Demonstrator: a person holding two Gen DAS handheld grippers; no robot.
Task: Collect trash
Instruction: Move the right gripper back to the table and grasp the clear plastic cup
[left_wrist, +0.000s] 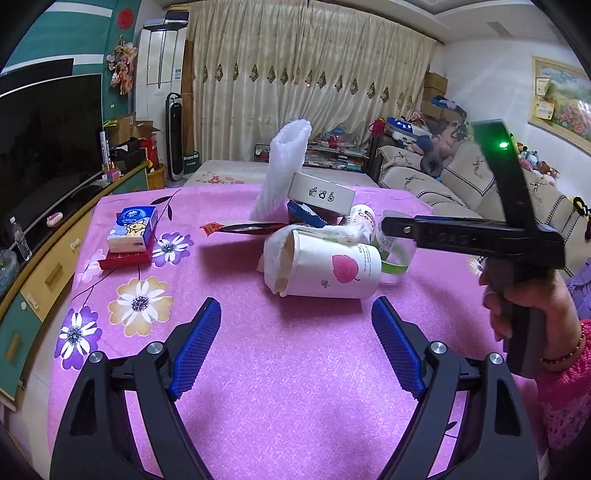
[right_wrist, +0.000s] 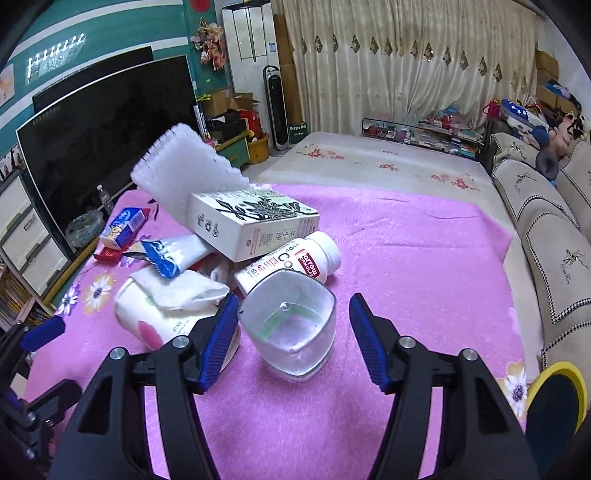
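Observation:
A heap of trash lies on the pink flowered tablecloth (left_wrist: 295, 387). It includes a paper cup (left_wrist: 325, 266) on its side stuffed with tissue, a white box (left_wrist: 317, 194), a white foam net (left_wrist: 284, 162) and a red wrapper (left_wrist: 240, 227). My left gripper (left_wrist: 297, 317) stands open just short of the paper cup, holding nothing. In the right wrist view a clear plastic cup (right_wrist: 291, 328) stands upright between the fingers of my right gripper (right_wrist: 293, 314), which is open; the pads do not press on the cup. Behind it lie a white bottle (right_wrist: 295, 262) and the box (right_wrist: 255, 225).
A tissue pack (left_wrist: 133, 229) rests on a red box at the far left of the table. A yellow-rimmed bin (right_wrist: 554, 398) sits at the table's right edge. A person's hand (left_wrist: 535, 306) holds the right gripper. A sofa and a TV cabinet flank the table.

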